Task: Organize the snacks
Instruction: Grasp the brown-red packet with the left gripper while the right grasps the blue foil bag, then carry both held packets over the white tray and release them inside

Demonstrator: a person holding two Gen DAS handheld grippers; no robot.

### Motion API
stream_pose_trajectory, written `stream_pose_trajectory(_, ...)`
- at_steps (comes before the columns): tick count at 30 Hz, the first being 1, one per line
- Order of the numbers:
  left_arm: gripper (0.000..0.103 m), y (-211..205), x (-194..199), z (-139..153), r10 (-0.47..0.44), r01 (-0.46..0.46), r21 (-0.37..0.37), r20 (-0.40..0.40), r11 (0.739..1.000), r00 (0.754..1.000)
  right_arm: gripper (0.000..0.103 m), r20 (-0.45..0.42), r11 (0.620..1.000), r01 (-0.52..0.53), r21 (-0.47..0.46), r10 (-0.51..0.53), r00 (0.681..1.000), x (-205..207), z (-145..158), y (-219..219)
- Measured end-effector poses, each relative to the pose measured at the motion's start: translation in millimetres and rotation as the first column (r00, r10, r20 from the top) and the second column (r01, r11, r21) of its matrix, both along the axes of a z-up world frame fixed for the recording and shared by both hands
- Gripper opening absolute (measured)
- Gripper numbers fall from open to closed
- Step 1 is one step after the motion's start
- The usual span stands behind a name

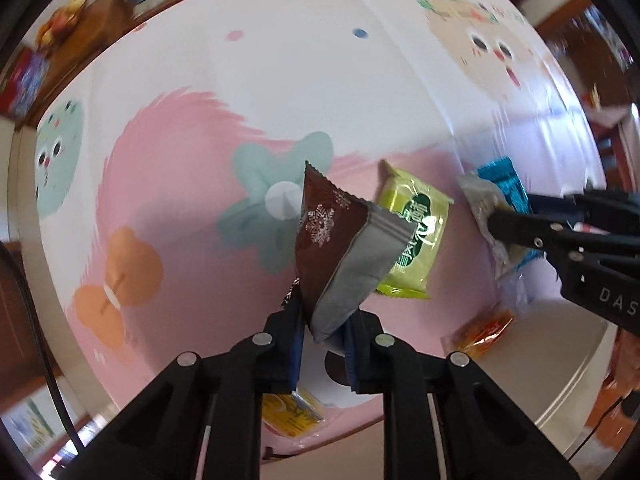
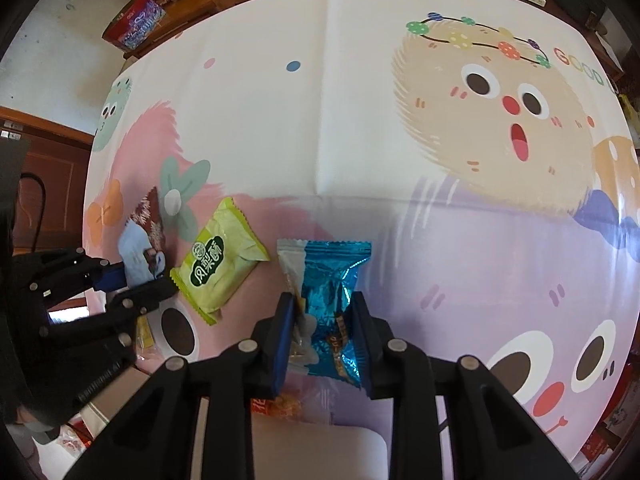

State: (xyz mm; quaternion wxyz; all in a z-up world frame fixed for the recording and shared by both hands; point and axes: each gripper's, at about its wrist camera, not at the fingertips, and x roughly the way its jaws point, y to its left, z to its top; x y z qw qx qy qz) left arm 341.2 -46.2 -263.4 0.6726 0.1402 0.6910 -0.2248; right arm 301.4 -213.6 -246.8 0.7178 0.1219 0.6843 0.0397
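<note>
Now my left tool (image 1: 322, 332) is clenched on the brown packet (image 1: 336, 240), lifted above the bench (image 1: 280, 80), and my right tool (image 2: 322, 336) grips the blue packet (image 2: 332, 300). Between them lies the green packet (image 2: 218, 258), long axis slanted, nearer my left tool.

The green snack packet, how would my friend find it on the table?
Start at the cartoon tablecloth and find its teal flower. Just right of it lies the green snack packet, flat and free. The brown packet and blue packet on either side are each pinched in a tool.
</note>
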Motion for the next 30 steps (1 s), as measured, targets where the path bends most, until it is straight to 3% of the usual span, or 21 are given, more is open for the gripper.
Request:
stream_pose_trajectory(6, 0.014, 20, -9, 39, 0.065, -0.062, -0.065, 0.045, 0.996, 0.997, 0.026, 0.067, 0.998, 0.059, 0.036, -0.062, 0.996, -10, 29, -17)
stream_pose_trajectory(12, 0.014, 45, -33, 101, 0.124, -0.106, -0.141, 0.127, 0.984, 0.984, 0.026, 0.166, 0.995, 0.074, 0.063, -0.084, 0.983, -29, 82, -20)
stream_pose_trajectory(22, 0.014, 81, -112, 209, 0.218, -0.149, -0.252, 0.269, 0.956, 0.938, 0.026, 0.357, 0.996, 0.040, 0.074, -0.064, 0.932, -93, 177, 11)
stream_pose_trajectory(30, 0.014, 108, -182, 261, 0.287, -0.172, -0.345, 0.317, 0.923, 0.904, 0.026, 0.466, 0.997, 0.012, 0.074, -0.045, 0.884, -157, 234, 29)
